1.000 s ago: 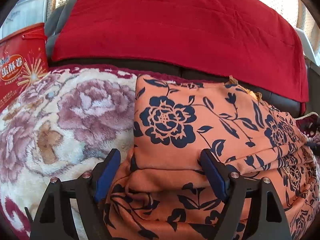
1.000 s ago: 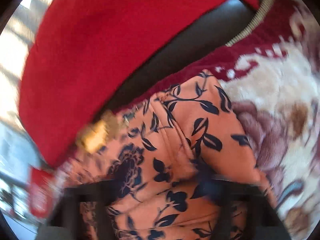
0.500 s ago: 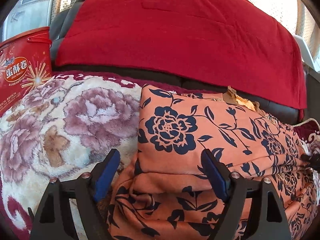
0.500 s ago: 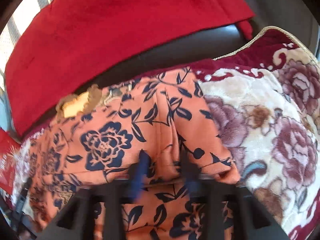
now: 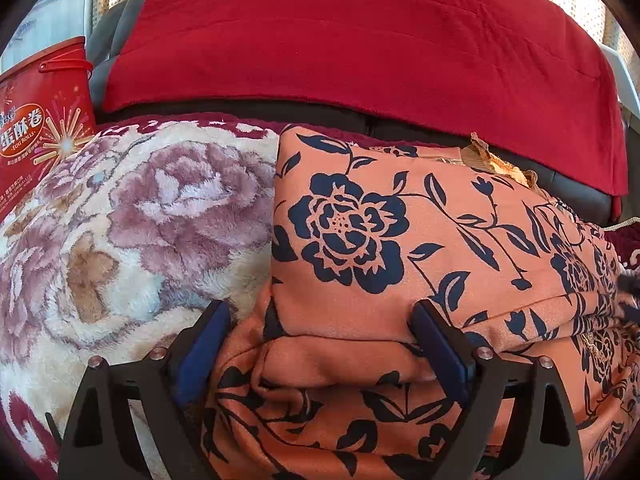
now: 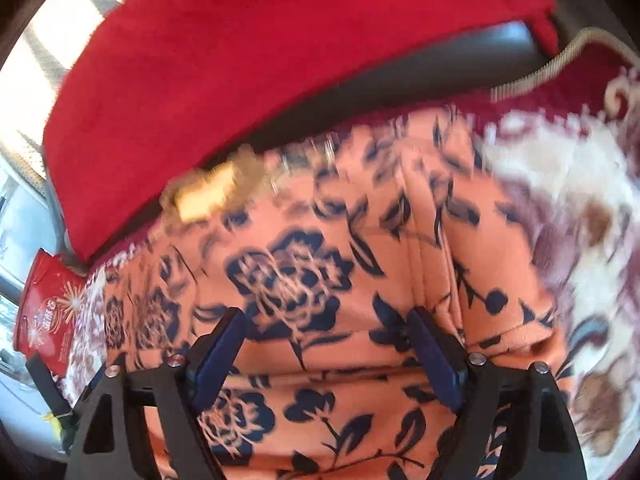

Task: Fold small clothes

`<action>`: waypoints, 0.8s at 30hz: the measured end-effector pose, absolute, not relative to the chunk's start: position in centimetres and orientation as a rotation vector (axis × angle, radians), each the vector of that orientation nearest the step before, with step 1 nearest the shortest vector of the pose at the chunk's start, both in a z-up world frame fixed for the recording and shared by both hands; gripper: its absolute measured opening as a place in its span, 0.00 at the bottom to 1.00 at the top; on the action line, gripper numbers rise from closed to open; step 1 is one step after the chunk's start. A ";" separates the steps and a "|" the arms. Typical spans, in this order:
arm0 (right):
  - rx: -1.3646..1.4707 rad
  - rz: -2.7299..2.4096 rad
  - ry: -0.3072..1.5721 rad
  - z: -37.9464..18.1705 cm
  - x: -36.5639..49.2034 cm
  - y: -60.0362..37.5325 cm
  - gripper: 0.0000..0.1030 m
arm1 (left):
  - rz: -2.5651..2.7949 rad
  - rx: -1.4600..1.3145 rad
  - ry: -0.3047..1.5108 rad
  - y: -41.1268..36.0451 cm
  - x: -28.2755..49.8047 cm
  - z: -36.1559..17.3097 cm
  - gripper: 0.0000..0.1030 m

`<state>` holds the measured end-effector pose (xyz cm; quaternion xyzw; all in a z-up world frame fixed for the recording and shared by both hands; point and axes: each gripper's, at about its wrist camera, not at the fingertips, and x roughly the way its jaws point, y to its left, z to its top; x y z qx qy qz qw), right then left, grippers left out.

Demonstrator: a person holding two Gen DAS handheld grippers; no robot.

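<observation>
Right gripper [image 6: 326, 354], clamped on the orange flowered garment [image 5: 400, 240] a second ago, now has jaws opening clear of the cloth, as does the left gripper [image 5: 320, 344]; garment lies doubled on the plush blanket [image 5: 132, 232], fold apparently laid, though the right view blurs.

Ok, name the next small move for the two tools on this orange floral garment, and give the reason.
Probably draw both back clear of the orange floral garment. The left tool and right tool are opening, pressing nothing, and the cloth already lies doubled over itself on the floral blanket.
</observation>
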<state>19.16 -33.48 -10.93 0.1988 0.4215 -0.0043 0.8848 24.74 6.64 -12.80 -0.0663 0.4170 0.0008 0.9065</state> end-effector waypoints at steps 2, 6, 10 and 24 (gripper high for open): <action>0.380 0.028 0.815 -8.6 18.8 -31.8 0.83 | 0.004 -0.139 0.866 6.7 24.9 -13.0 0.91; 0.339 0.108 0.764 -6.6 20.2 -29.3 0.84 | 0.006 -0.134 0.871 6.7 25.2 -13.1 0.91; 0.389 0.033 0.982 -11.9 23.4 -29.5 0.85 | 0.003 -0.138 0.873 6.8 25.5 -13.2 0.91; 0.438 -0.016 0.890 -10.4 28.2 -29.6 0.87 | 0.011 -0.153 0.881 6.8 26.0 -13.6 0.93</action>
